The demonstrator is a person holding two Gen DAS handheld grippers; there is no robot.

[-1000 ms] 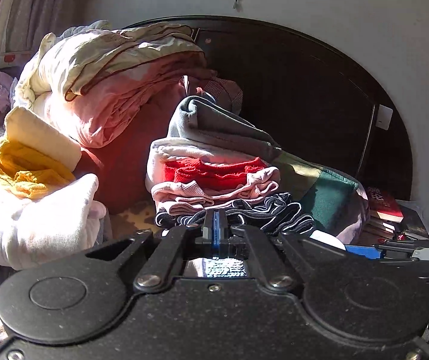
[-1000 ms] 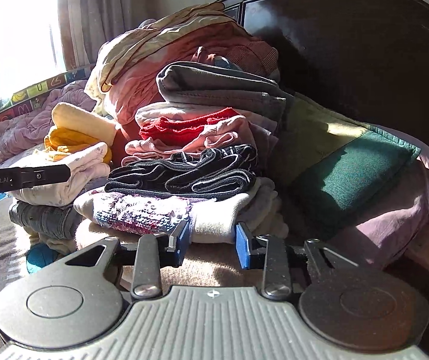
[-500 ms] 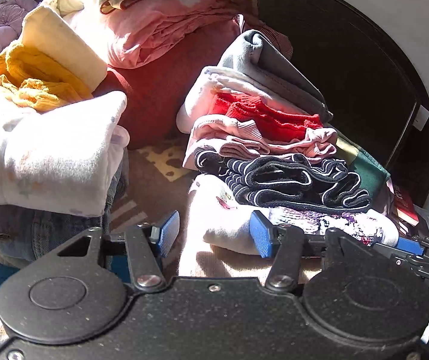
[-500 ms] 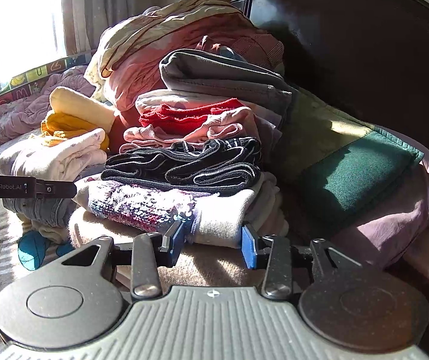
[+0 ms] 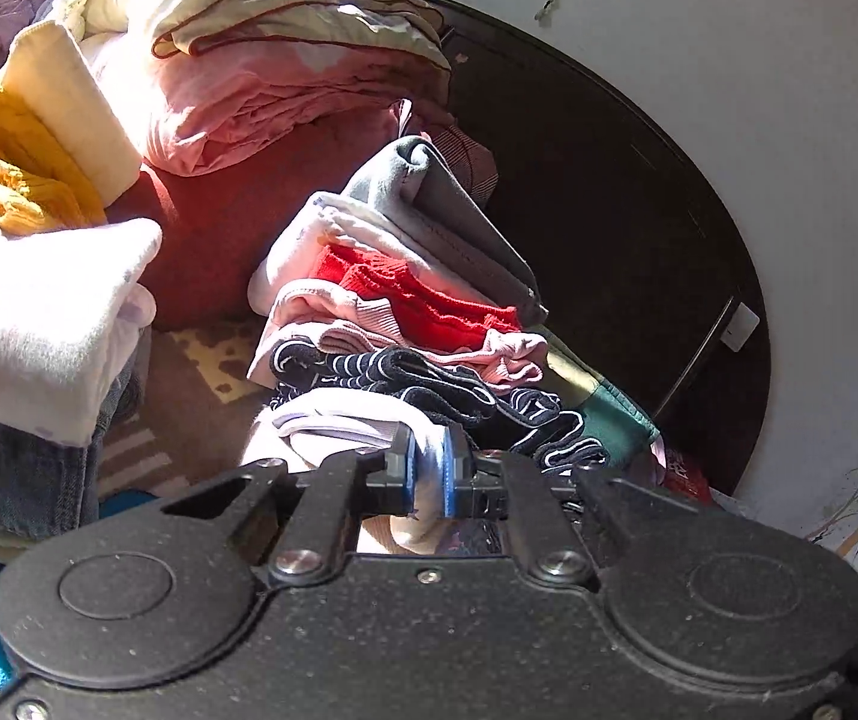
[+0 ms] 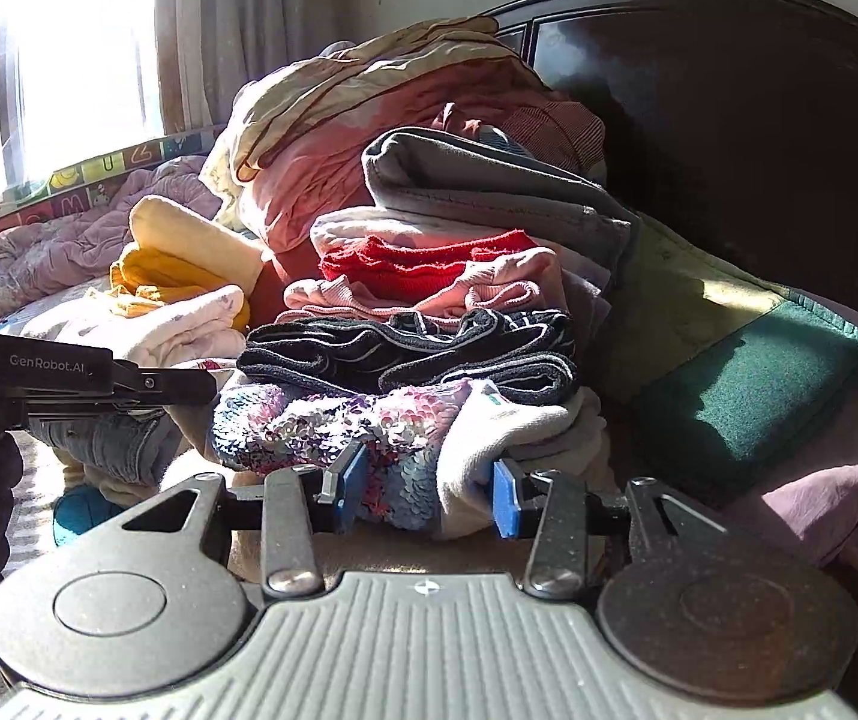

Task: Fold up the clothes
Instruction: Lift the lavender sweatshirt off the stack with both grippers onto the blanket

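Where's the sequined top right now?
Right wrist view, centre: the sequined top lies at the bottom of the folded stack, under the striped black garment.

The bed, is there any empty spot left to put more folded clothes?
One bare patch of blanket shows between the white folded pile and the tall stack. Another strip lies before the right gripper. Elsewhere it is crowded; the left gripper pinches the sequin garment.

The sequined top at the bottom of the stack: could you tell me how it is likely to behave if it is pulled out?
The sequined top will probably be floppy: its white edge bunches between the left gripper. It may drag, since the striped garment and red knit lie on it. The stack could tip.
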